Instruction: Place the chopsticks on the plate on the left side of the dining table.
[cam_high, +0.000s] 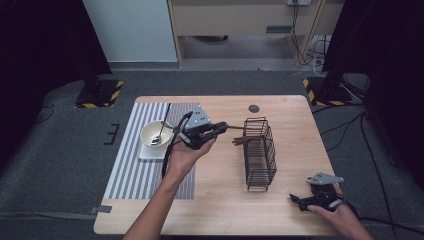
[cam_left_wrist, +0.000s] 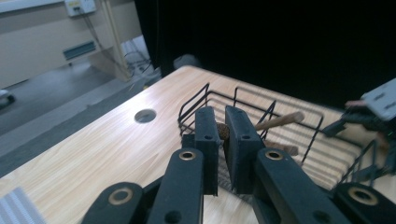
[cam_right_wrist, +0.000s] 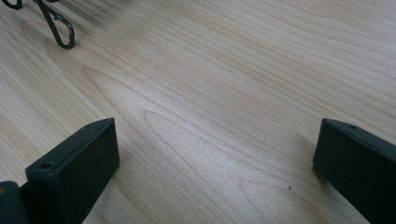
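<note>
Tongs on our left (cam_high: 224, 127) clamp a brown wooden stick (cam_left_wrist: 223, 131), its far end over the black wire rack (cam_high: 261, 152) mid-desk. Our right tongs (cam_high: 296, 200) gape wide and empty on the light wooden desk (cam_high: 220, 185).

Table (cam_high: 220, 200) showing pale wood grain w/ smooth satin finish. Rack (cam_high: 260, 150) looking like thin black wire, slightly glossy. Stick (cam_left_wrist: 279, 120) appearing as matt brown wood. Jaws looking like matt black plastic. Bowl (cam_high: 156, 134) gleaming, glossy cream. Mat (cam_high: 135, 170) looking like striped cloth.
</note>
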